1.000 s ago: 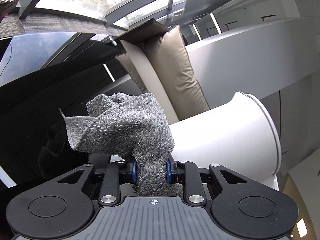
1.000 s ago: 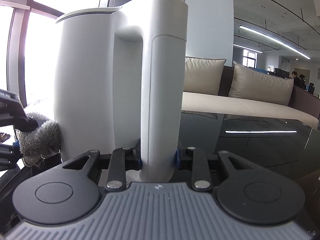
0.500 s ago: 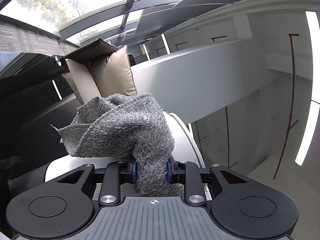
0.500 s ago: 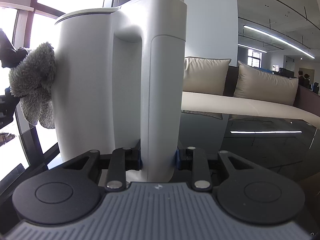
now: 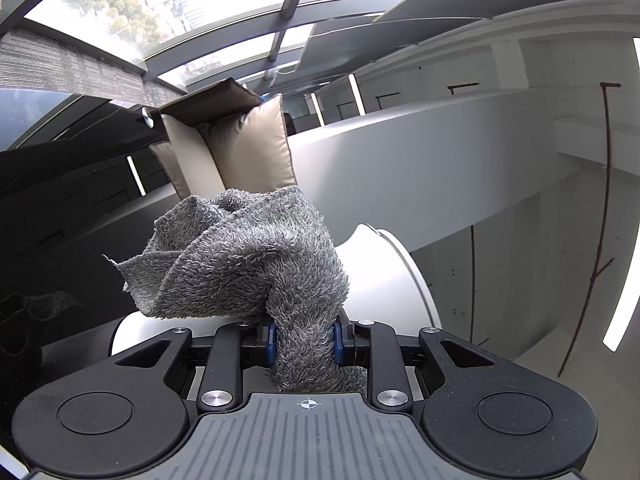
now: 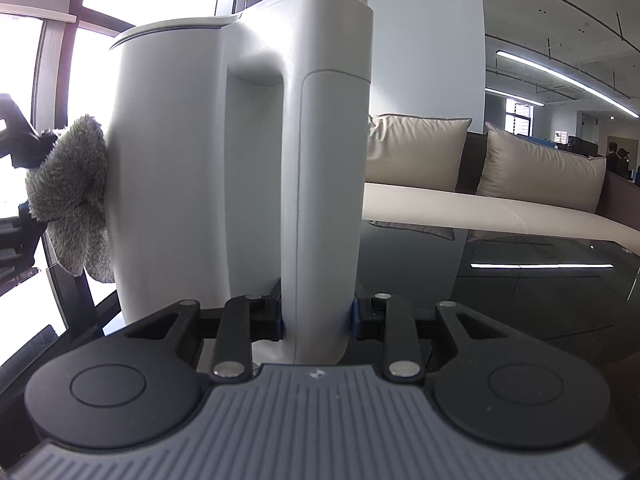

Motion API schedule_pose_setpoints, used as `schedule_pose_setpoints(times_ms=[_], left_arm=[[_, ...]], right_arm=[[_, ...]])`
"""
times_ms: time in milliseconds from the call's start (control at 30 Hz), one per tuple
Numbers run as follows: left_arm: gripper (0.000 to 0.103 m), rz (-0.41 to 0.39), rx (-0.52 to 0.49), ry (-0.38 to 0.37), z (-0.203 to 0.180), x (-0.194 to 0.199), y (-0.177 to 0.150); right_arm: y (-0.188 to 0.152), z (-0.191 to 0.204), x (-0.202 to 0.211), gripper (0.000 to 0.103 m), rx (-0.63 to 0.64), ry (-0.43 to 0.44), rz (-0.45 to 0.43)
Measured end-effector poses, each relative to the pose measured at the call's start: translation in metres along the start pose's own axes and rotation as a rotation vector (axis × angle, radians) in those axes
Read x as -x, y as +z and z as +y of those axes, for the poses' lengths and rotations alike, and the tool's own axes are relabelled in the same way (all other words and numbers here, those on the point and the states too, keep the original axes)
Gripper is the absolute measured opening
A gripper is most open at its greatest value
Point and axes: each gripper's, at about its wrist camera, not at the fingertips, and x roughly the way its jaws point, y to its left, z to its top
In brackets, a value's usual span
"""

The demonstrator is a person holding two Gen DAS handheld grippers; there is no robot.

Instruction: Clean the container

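Clamping hard, the left gripper [image 5: 304, 334] has its blue-padded fingers [image 5: 271, 335] pinched on the stem of a bunched grey fluffy microfibre cloth [image 5: 244, 256], and the wad fans out ahead of them against the pale wall of the tall white plastic jug with its squared loop handle [image 6: 192, 168]. Over on the other side, the right gripper [image 6: 318, 318] has its jaws closed on the lower part of that handle [image 6: 326, 200], holding the jug upright above the dark glossy glass tabletop [image 6: 500, 300].

Now the change: a second ago the cloth sat low on the jug's far side, half a second ago it had climbed near the rim, and now it is back at mid-height, pressed flat to the wall. That reads as an up-and-down scrubbing stroke on the outer side opposite the handle, so I judge the wiping is under way on that flank; how much of the jug has been covered, I can't tell.

As for contents: the jug's rim shows from the side only, its interior is hidden in both views, so whether it holds anything is unknown.

Beyond, a beige cushioned sofa [image 6: 540, 176] runs behind the table, and bright windows [image 6: 24, 52] glare at the left.
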Motion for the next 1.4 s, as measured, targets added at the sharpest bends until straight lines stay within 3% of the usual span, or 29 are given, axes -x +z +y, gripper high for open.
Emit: schedule_pose_setpoints(times_ms=[133,367,567,900,1067,1400], left_arm=[[0.022,0.008,0.064,0.060,0.013,0.005,-0.002],[0.022,0.010,0.099,0.081,0.022,0.009,-0.002],[0.022,0.055,0.105,0.212,0.037,0.008,-0.007],[0.024,0.196,-0.054,0.387,0.027,0.008,-0.011],[0.044,0.240,-0.124,0.450,0.019,0.007,-0.008],[0.052,0.269,-0.297,0.496,-0.013,0.004,-0.009]], right_arm=[[-0.001,0.002,0.005,0.030,-0.002,0.006,0.001],[-0.002,0.009,0.012,0.030,-0.012,0.000,0.007],[-0.001,0.014,0.016,0.030,-0.013,-0.001,0.011],[0.016,-0.003,-0.008,0.030,-0.015,0.000,0.015],[0.015,-0.002,-0.007,0.030,-0.015,0.000,0.015],[0.016,-0.005,-0.011,0.030,-0.016,-0.001,0.016]])
